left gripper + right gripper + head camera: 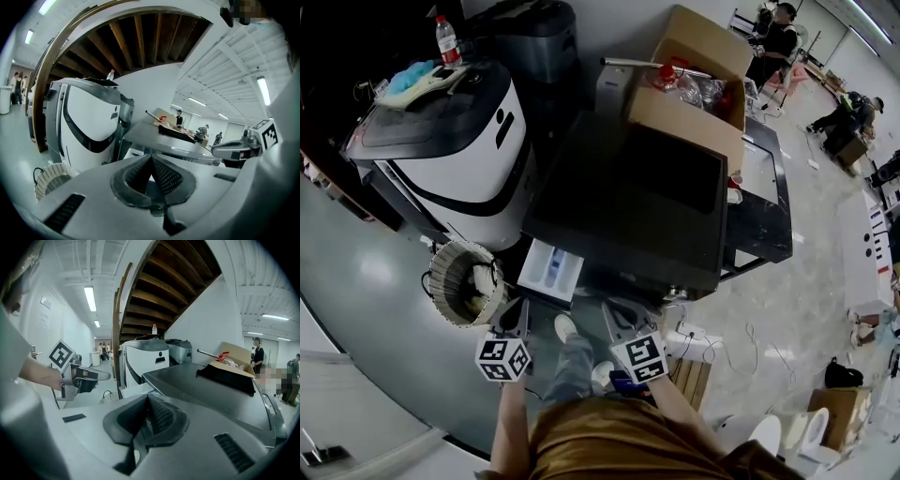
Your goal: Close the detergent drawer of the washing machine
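The washing machine has a dark flat top and stands in the middle of the head view. Its white detergent drawer sticks out of the front at the lower left, with blue compartments showing. My left gripper is shut and empty, a short way in front of the drawer and slightly to its left. My right gripper is shut and empty too, in front of the machine to the drawer's right. In the left gripper view the pads meet at the tip. The right gripper view shows the drawer beyond the closed pads.
A white and black appliance stands to the left, with a bottle and cloths on top. A wicker basket sits on the floor beside the drawer. An open cardboard box rests on the machine's far side. Cables and a power strip lie at the right.
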